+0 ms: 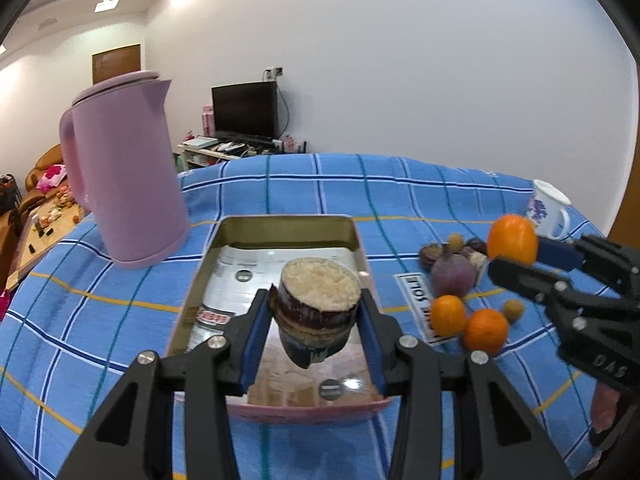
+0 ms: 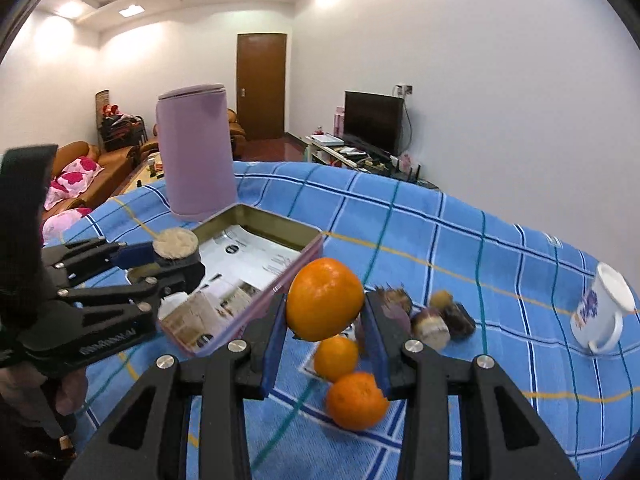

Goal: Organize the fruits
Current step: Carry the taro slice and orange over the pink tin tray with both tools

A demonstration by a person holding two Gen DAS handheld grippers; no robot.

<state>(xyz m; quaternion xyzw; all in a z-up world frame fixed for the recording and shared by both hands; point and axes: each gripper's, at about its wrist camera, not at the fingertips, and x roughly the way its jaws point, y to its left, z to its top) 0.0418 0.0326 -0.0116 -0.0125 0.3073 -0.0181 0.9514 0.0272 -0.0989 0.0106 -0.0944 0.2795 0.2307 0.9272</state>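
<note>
Currently: two fruits held, one per gripper.
Left gripper (image 1: 314, 312) jaws clamp a cut purple sugarcane chunk (image 1: 316, 294); right gripper (image 2: 325, 312) jaws clamp a round orange tangerine (image 2: 324, 298).

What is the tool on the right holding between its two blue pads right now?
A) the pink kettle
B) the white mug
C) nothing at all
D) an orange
D: the right gripper is clamped on an orange, lifted above the other fruit on the blue cloth; the white mug and pink kettle stand untouched.
</note>
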